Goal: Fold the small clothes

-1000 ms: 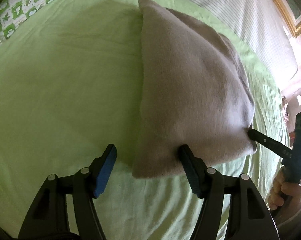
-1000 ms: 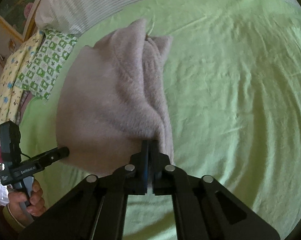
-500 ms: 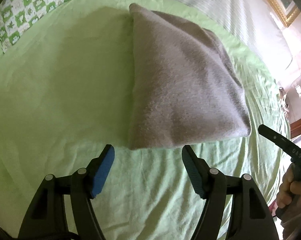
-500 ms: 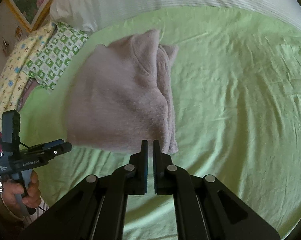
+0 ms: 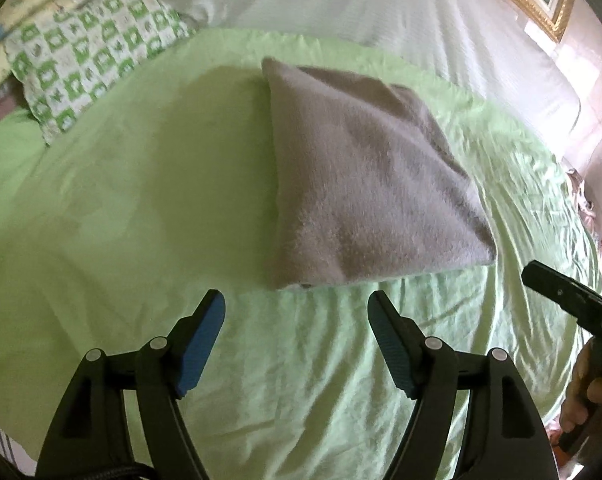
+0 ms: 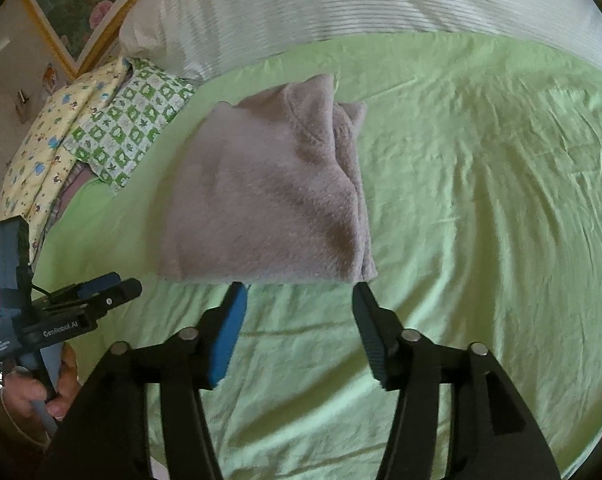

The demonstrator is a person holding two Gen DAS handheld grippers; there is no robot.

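A fuzzy grey-mauve garment [image 5: 365,184] lies folded into a thick rectangle on the green bedsheet [image 5: 121,208]; it also shows in the right wrist view [image 6: 269,200]. My left gripper [image 5: 295,304] is open and empty, just short of the garment's near edge. My right gripper [image 6: 299,292] is open and empty, its fingertips close to the near edge of the fold. The left gripper also shows at the left of the right wrist view [image 6: 101,292], and one right finger [image 5: 561,292] shows at the right of the left wrist view.
A green-and-white checked cloth [image 5: 89,56] and a yellow patterned cloth [image 6: 45,152] lie at the bed's far left. A white striped cover [image 6: 361,4] spans the back. A framed picture [image 6: 77,12] hangs on the wall.
My right gripper let go of the garment's corner, opened and drew back. My left gripper also pulled back from the near edge. The garment now lies flat and folded.
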